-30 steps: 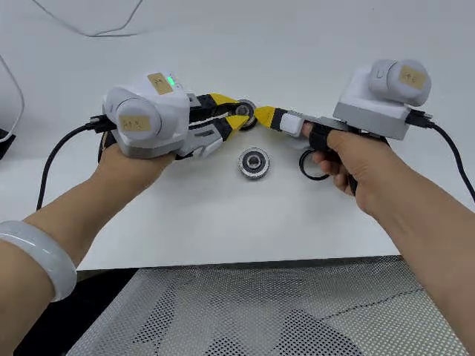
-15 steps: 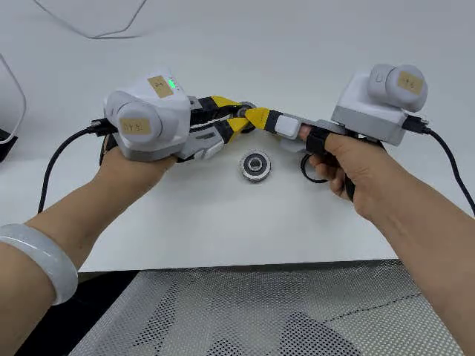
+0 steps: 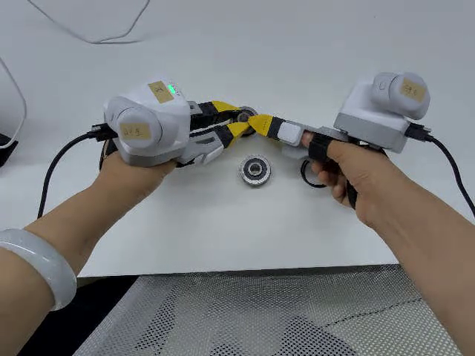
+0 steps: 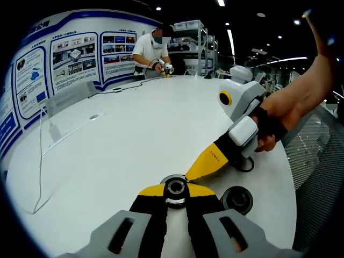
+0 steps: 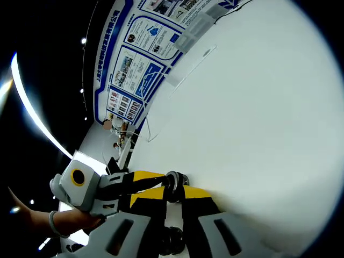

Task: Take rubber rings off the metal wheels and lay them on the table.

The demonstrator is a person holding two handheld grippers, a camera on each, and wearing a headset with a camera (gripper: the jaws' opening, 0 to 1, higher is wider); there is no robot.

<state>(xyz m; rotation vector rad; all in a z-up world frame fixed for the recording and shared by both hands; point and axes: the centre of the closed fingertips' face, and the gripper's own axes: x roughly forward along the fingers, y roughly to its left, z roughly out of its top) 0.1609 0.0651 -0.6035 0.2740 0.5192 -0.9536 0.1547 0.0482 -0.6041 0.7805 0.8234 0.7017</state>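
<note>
A metal wheel [image 3: 243,116] with a black rubber ring around it is clamped in my left gripper [image 3: 236,122], a little above the white table [image 3: 297,59]. In the left gripper view the wheel [image 4: 176,190] sits between the yellow tips of the left gripper [image 4: 176,191]. My right gripper [image 3: 256,123] comes in from the right, its yellow tips pinched together on the ring at the wheel's rim [image 5: 174,181]. A second wheel [image 3: 254,170] lies flat on the table just below them. A loose black ring [image 3: 307,175] lies by my right hand.
The table's near edge [image 3: 237,268] runs below my forearms, with mesh flooring beyond it. A thin cable [image 3: 89,35] loops at the far left. Far across the table a person [image 4: 153,45] works, and a transparent stand [image 4: 67,99] sits at the left.
The right gripper's tips have edged slightly left onto the wheel's rim. The left gripper still holds the wheel, and the wheel on the table has stayed put.
</note>
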